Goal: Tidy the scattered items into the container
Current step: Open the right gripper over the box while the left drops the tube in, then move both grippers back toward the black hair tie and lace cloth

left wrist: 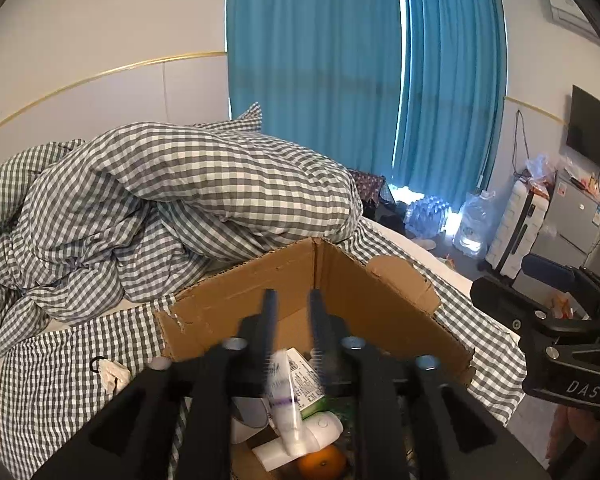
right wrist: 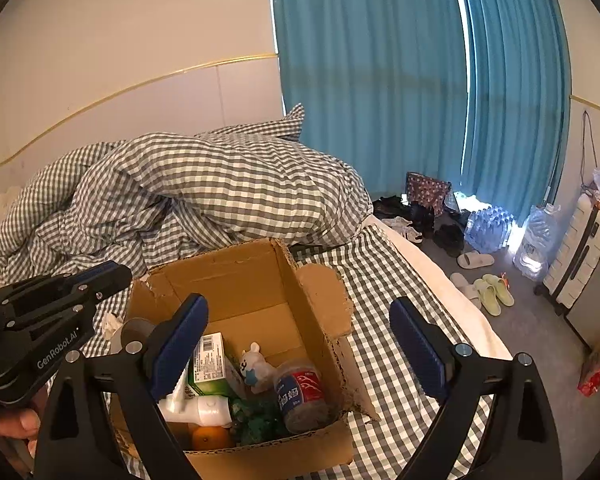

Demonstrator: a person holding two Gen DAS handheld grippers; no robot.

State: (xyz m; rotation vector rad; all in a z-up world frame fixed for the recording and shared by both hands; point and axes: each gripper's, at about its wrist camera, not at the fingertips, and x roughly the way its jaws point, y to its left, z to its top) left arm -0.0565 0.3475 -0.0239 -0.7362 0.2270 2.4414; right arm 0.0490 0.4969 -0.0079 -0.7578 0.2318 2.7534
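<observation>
An open cardboard box [right wrist: 256, 276] [left wrist: 352, 280] stands on the checked bed sheet. Inside lie a green carton [right wrist: 208, 364], a white bottle [right wrist: 204, 406], an orange [right wrist: 210, 438], a small white toy [right wrist: 256, 364], a crushed red-labelled bottle [right wrist: 302, 394] and green netting. My left gripper [left wrist: 294, 320] is over the box with its jaws slightly apart; a white tube [left wrist: 282, 396] with purple print is blurred just below the fingertips, apart from them. My right gripper [right wrist: 300, 344] is wide open and empty above the box's right side.
A bunched checked duvet [right wrist: 220, 192] lies behind the box. A crumpled tissue [left wrist: 112, 372] and a grey tape roll [right wrist: 134, 332] lie left of the box. Right of the bed, the floor holds slippers [right wrist: 494, 288], water bottles [right wrist: 488, 226] and a suitcase [right wrist: 580, 248].
</observation>
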